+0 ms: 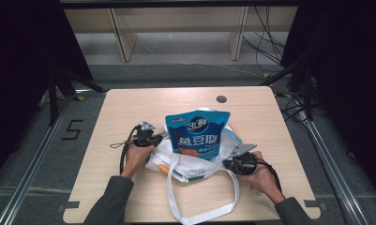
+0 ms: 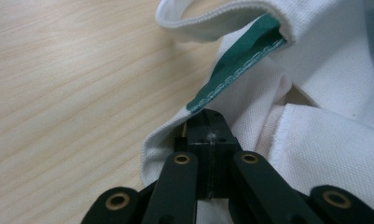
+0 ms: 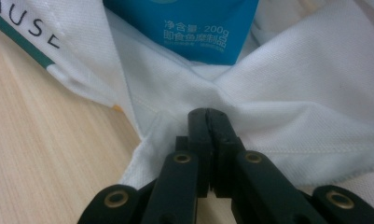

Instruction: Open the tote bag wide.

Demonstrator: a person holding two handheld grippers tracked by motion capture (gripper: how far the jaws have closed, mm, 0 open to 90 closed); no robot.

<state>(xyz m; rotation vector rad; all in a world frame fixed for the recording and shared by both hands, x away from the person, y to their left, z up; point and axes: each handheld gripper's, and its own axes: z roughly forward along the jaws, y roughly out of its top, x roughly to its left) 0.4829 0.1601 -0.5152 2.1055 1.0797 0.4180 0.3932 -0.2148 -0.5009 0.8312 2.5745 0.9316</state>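
A white cloth bag lies in the middle of the wooden table, and a blue food packet sticks halfway out of its mouth. The left gripper is squeezed tight on the bag's edge at the left side; in the left gripper view its jaws are pressed together with the white cloth pinched just under a green strip. The right gripper is squeezed tight on the cloth at the bag's right side, and in the right gripper view the fabric bunches into folds at its closed jaws, just below the packet. The job looks like holding the bag's mouth so the packet can go in or come out. To do it well, both hands should keep their pinch firm and pull gently apart, so the mouth opens wide and flat. Pulling too hard or unevenly could make the thin cloth slip out, or tip the packet over. The bag's long handles trail toward the near edge of the table, so they could slide off or get tangled. There is lots of bare table behind the bag and on both sides, so the hands have room to spread or lift.
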